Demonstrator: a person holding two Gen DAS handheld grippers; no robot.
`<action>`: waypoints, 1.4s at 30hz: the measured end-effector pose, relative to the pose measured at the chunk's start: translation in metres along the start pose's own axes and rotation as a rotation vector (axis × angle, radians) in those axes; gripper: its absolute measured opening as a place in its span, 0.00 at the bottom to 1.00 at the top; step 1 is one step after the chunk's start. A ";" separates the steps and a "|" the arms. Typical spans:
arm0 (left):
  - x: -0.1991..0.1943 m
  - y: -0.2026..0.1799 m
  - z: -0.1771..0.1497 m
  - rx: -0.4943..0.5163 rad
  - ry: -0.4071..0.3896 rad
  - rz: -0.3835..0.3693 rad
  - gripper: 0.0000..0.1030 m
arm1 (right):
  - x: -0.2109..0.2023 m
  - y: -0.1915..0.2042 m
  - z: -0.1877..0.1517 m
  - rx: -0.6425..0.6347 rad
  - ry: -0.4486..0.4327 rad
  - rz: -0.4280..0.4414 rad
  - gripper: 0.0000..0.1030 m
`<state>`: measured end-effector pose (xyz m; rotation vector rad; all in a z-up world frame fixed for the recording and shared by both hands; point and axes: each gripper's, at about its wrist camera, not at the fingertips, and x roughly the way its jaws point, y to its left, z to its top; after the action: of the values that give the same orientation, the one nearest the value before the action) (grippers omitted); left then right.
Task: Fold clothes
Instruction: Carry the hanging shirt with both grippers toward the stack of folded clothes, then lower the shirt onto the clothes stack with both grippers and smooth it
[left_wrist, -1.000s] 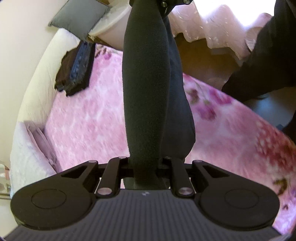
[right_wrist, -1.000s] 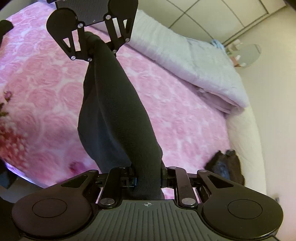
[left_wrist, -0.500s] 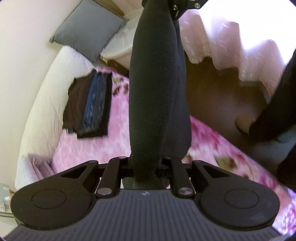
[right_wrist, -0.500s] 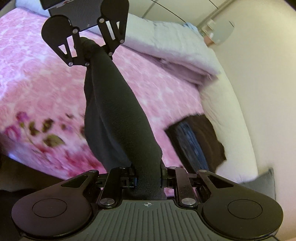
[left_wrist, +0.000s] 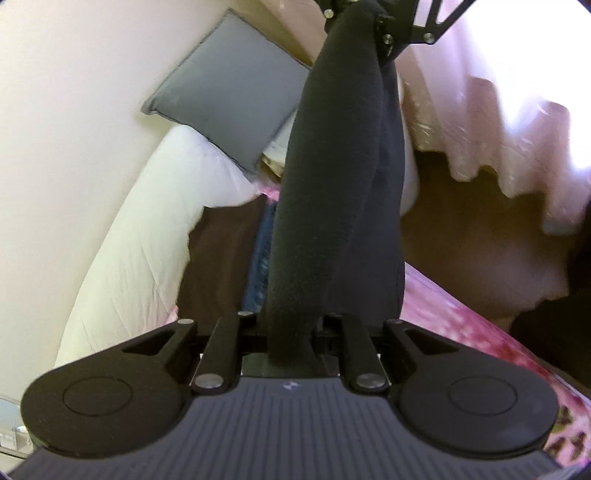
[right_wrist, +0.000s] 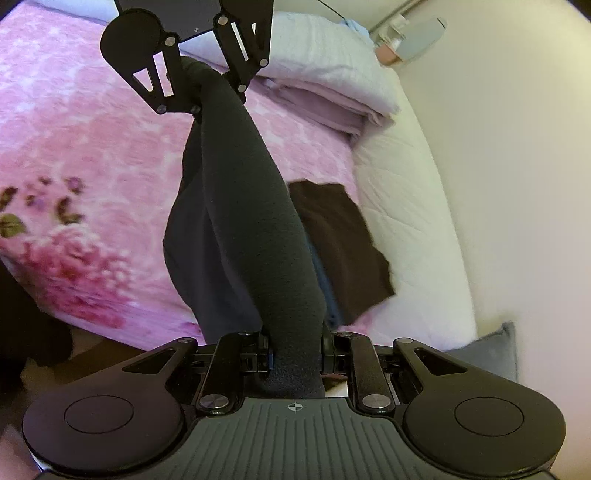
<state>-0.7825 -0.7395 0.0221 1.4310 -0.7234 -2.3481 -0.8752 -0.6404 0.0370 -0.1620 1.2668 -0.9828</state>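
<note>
Dark fleece garment (left_wrist: 332, 206) hangs doubled in the air between two hand-held grippers, over the head end of a pink floral bedspread (right_wrist: 74, 147). The left gripper (left_wrist: 291, 332) is clenched on one end of the bundle and the right gripper (right_wrist: 295, 350) is clamped on the other, so the cloth runs as a thick roll from one tool to the other with a loose fold drooping below. A second ago the pair hung over the open middle of the bed; both views have since swung toward the headboard, and a stack of folded clothes (right_wrist: 343, 240), brown on top with blue showing at its edge, now lies directly beneath, where earlier it sat off to the side. A grey cushion (left_wrist: 229, 96) against the wall and a white bolster (left_wrist: 147, 236) have also come into the left view. By the look of it, the held piece is being carried to that stack
</note>
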 end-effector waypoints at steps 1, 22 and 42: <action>0.007 0.011 0.002 0.008 -0.009 0.006 0.12 | 0.006 -0.013 0.000 -0.001 0.006 -0.008 0.17; 0.213 0.257 0.006 -0.132 0.211 0.298 0.12 | 0.241 -0.295 0.016 -0.152 -0.271 -0.125 0.18; 0.316 0.085 -0.073 -0.100 0.335 0.183 0.23 | 0.375 -0.196 -0.073 -0.169 -0.135 0.155 0.26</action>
<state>-0.8644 -0.9855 -0.1912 1.5866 -0.6053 -1.9156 -1.0520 -0.9887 -0.1409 -0.2530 1.2182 -0.7200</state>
